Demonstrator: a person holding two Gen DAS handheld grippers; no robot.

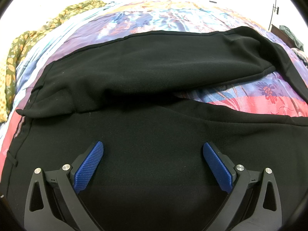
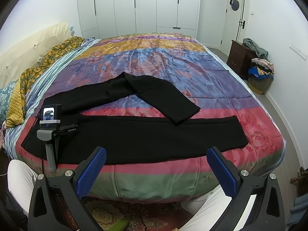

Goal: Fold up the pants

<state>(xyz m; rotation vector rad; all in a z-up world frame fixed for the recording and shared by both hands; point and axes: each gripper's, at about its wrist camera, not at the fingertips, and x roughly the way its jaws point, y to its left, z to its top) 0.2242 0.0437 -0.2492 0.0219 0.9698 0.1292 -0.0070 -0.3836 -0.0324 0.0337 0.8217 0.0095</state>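
Your left gripper (image 1: pixel 153 150) hangs spread and empty over the black pants (image 2: pixel 146 134); your right gripper (image 2: pixel 156 155), also spread, waits off the bed (image 2: pixel 173 181). Pinch one layer only and the slack cloth could drag askew. Across mid-frame, the near leg lies flat; the far leg bends back, crooked.

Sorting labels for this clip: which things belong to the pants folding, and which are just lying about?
Job: black pants, left gripper, right gripper, both open.

Lying about: bedspread, yellow floral blanket, nightstand, clothes pile.
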